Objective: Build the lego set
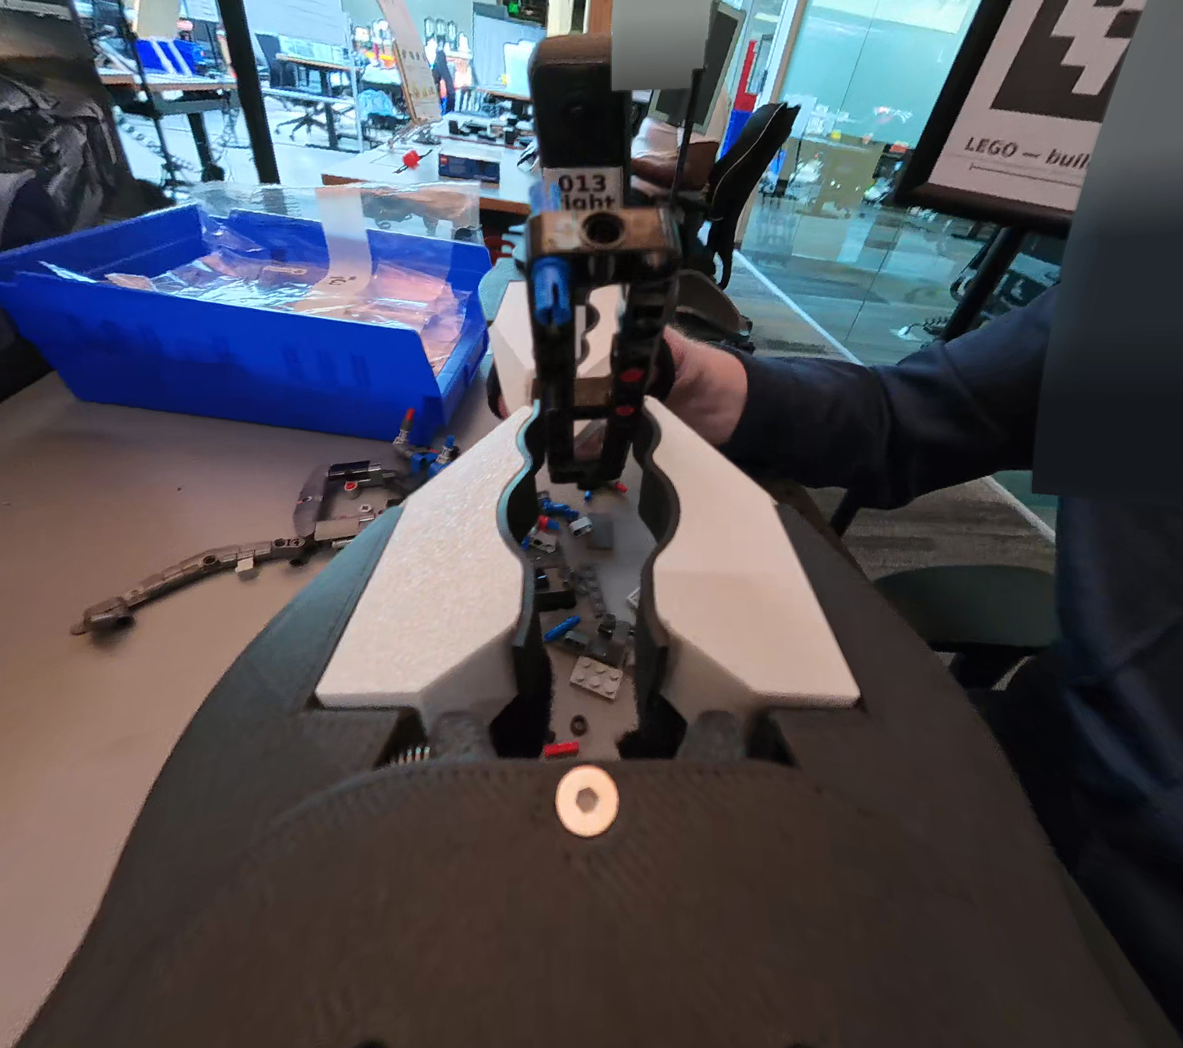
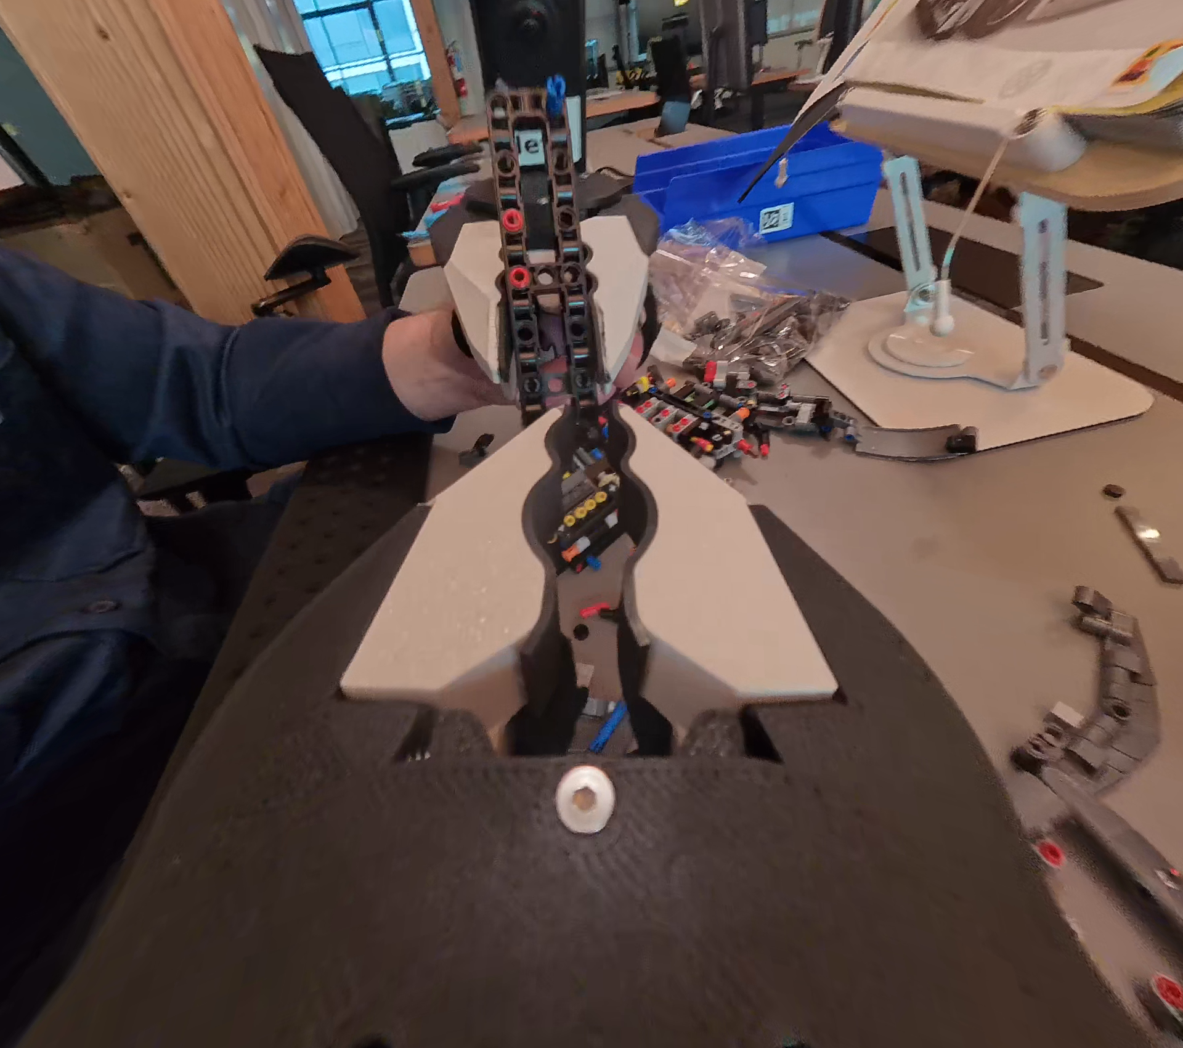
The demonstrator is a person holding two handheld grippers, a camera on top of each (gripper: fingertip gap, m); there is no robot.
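Observation:
A black Technic frame [image 1: 605,233] with red pins and a blue pin stands upright above the table. My left gripper [image 1: 589,422] is shut on its lower end, one white finger on each side. The frame also shows in the right wrist view [image 2: 544,276], between the left gripper's white fingers [image 2: 474,300]. My right gripper [image 2: 584,412] faces the left one, with its tips at the frame's lower end. Its fingers stand close together with a narrow gap, and I cannot tell whether they grip anything. The frame partly hides the right gripper's fingers [image 1: 512,339] in the left wrist view.
A blue bin [image 1: 256,345] with plastic bags stands at the left. Loose parts [image 1: 595,588] and a grey curved piece [image 1: 211,563] lie on the table. A built chassis [image 2: 704,415], a parts bag [image 2: 755,319], a booklet stand [image 2: 928,326] and a grey assembly [image 2: 1101,716] lie to the right. My left and right fingertips are right by each other. The grey curved piece [image 1: 211,563] is about 25 centimeters from both grippers' fingertips. It is also in sight in the right wrist view [image 2: 1125,723].

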